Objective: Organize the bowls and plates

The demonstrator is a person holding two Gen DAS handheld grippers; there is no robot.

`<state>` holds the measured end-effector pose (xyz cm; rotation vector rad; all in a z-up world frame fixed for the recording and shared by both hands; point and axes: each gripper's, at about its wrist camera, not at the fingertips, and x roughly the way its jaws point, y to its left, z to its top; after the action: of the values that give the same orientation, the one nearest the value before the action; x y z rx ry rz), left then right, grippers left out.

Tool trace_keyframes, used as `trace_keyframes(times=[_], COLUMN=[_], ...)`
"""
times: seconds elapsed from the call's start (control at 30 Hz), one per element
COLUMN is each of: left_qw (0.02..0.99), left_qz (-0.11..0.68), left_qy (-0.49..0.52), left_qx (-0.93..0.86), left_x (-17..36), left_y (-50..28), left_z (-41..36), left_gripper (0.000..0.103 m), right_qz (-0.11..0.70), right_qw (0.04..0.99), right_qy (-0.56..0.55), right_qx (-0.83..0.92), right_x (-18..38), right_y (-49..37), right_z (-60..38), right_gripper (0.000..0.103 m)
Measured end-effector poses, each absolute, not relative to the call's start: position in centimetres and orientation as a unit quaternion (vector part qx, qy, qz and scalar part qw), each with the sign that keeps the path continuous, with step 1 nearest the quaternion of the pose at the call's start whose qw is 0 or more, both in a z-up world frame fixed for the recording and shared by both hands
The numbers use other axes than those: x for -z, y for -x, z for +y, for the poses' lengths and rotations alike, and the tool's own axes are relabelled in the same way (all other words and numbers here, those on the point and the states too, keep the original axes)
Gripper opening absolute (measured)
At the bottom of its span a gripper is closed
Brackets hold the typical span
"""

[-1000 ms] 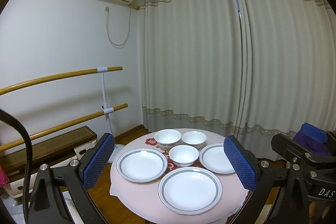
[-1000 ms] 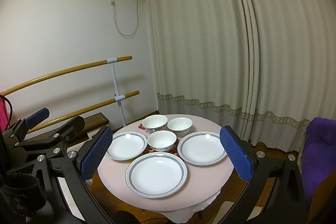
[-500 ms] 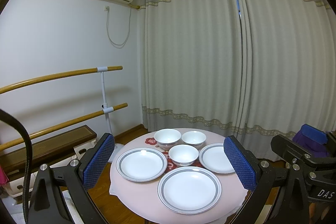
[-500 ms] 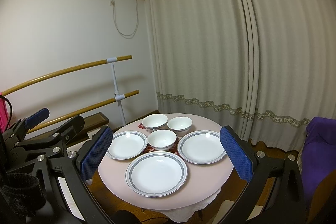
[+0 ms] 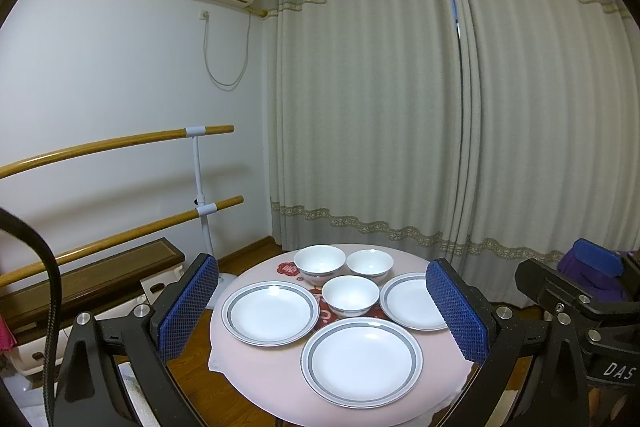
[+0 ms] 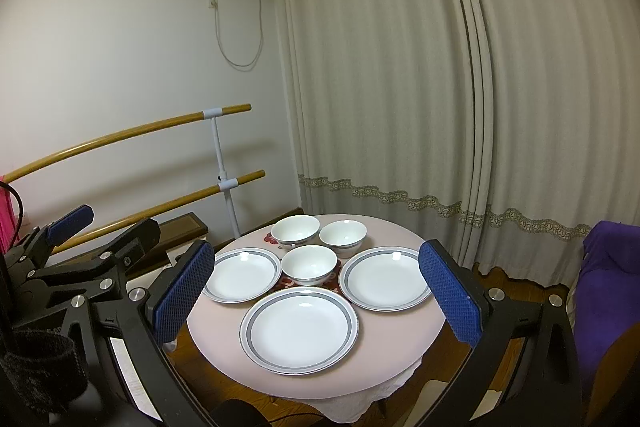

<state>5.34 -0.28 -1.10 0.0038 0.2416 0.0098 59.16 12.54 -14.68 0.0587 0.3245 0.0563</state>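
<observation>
3 plates and 3 bowls were spread out unstacked on the round bench. The near plate was set at the front edge, the left plate and right plate were placed to either side, and the front bowl was seated between them. The 2 rear bowls were positioned just beside each other behind it.

The left hand-held gripper was held spread wide and empty, well short of the dishes. The right hand-held gripper was likewise held spread wide, with nothing grasped.

No stacking appeared to have been started. A glazed rim could be let slip by the pads, particularly on a shallow plate pinched at 1 edge. The near plate could be nudged off the front edge if it were approached too low. The front bowl, crowded by all 3 plates, could be knocked against them and chipped. The cloth could also be dragged by a sliding plate.
</observation>
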Motion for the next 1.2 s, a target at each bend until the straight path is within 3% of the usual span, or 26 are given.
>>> trace_keyframes(times=[1.2], left_qw=[0.989], left_qz=[0.146], left_qy=[0.005], left_qx=[-0.002], left_x=[1.7], left_y=[-7.2], left_z=[0.1], left_gripper=[0.102], right_qz=[0.185], right_qw=[0.982], right_qy=[-0.034], right_qx=[-0.027], right_x=[15.6], right_y=[-60.6], right_z=[12.2], right_gripper=[0.103])
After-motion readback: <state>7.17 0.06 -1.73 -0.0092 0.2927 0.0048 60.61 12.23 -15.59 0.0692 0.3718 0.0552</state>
